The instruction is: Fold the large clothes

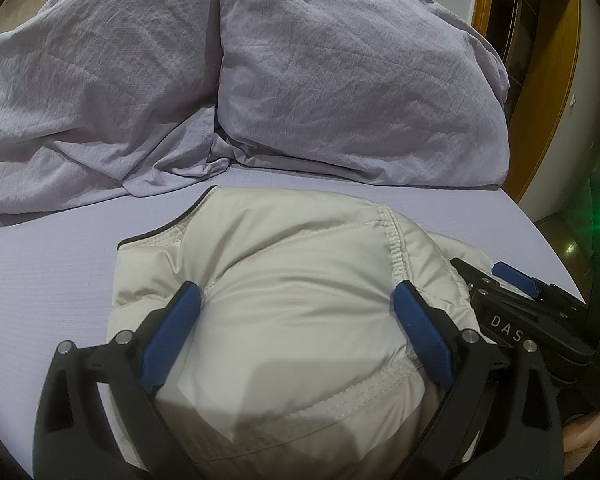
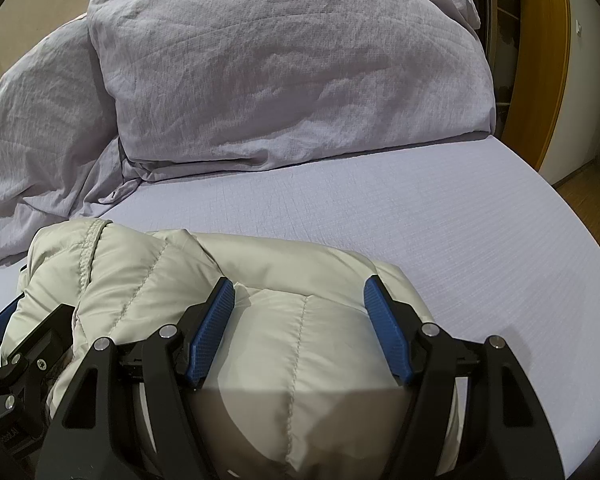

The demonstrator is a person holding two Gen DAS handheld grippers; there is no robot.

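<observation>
A cream puffer jacket (image 1: 300,248) lies bundled on the lilac bed sheet (image 1: 52,280). My left gripper (image 1: 296,292) straddles its left part, and both blue pads (image 1: 172,332) dent the puffy fabric, which bulges up between them. In the right wrist view, my right gripper (image 2: 299,284) is closed the same way on the jacket (image 2: 152,264), on its right part, blue pads (image 2: 386,328) against a quilted panel. Each gripper shows at the edge of the other's view: the right one (image 1: 516,284) beside the jacket, the left one (image 2: 4,320) half hidden behind it.
Two rumpled lilac pillows (image 1: 340,80) and a bunched duvet (image 1: 80,100) fill the far side of the bed. Bare sheet (image 2: 440,220) stretches to the right of the jacket. A wooden door frame (image 2: 540,60) and wooden floor (image 2: 588,196) lie beyond the bed's right edge.
</observation>
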